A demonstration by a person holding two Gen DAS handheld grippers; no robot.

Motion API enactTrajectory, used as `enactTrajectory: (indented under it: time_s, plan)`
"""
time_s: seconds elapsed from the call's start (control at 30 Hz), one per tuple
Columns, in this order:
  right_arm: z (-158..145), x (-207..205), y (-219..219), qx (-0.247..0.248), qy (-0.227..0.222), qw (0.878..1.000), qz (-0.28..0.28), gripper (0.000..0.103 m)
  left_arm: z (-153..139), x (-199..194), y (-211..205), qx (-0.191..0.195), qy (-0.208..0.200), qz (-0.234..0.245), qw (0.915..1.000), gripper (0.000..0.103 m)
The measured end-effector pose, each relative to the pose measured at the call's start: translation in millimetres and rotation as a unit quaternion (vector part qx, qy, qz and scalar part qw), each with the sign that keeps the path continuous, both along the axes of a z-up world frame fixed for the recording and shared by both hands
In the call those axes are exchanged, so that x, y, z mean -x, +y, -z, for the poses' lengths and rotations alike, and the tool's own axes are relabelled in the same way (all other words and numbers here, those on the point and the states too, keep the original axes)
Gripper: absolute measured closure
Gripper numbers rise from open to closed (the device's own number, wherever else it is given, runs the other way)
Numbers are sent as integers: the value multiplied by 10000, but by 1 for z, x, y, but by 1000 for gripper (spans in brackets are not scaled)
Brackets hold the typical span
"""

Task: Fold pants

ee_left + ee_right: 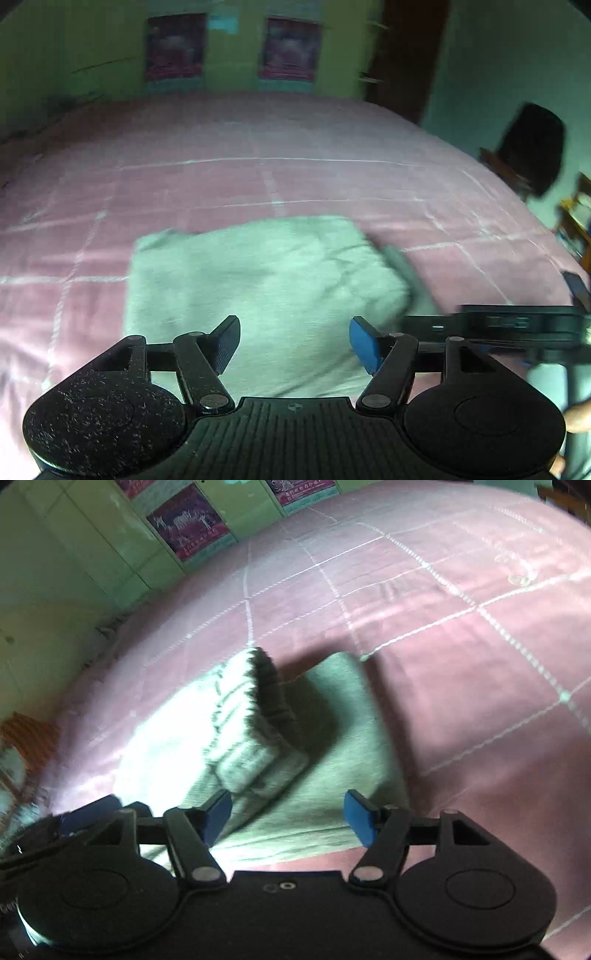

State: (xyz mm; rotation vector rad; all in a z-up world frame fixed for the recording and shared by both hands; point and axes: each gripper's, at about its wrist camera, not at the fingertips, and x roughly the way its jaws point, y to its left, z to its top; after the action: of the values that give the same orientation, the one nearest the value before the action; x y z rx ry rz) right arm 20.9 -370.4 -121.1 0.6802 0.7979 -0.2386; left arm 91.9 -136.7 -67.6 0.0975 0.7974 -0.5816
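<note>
The pale grey-green pants (258,280) lie folded into a compact rectangle on the pink bed (258,155). My left gripper (295,341) is open and empty, just above the near edge of the bundle. In the right wrist view the pants (332,738) show a ribbed waistband (255,731) folded up on top. My right gripper (288,818) is open and empty, over the near edge of the pants. The right gripper's body (517,325) shows at the right of the left wrist view.
The bed cover is pink with a white grid (461,590). A green wall with two posters (173,48) stands behind the bed. A dark chair (532,147) and a shelf of items (576,221) stand to the right of the bed.
</note>
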Motion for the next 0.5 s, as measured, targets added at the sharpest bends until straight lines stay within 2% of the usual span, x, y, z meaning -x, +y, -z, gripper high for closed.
enactTrajectory:
  time_s: [0.07, 0.13, 0.23, 0.27, 0.33, 0.43, 0.5]
  plan:
    - [0, -5, 0, -260, -92, 9996, -30, 32, 19, -20, 20, -63, 192, -477, 9987, 38]
    - [2, -14, 5, -320, -87, 9994, -90, 30, 36, -29, 35, -125, 378, -771, 9962, 38]
    - [7, -29, 14, -538, -64, 9985, -28, 30, 68, -33, 45, -215, 855, -853, 9924, 38]
    - [10, -36, 13, -668, -80, 9977, 59, 30, 74, -31, 47, -164, 838, -882, 9924, 38]
    - [16, -48, 11, -844, -59, 9963, 168, 41, 79, -28, 46, -120, 776, -925, 9926, 38]
    - [21, -58, 14, -715, 59, 9968, 352, 58, 78, -29, 42, -172, 714, -928, 9930, 38]
    - [13, -52, 25, -420, -88, 9987, 289, 63, 74, -27, 43, -174, 639, -951, 9933, 38]
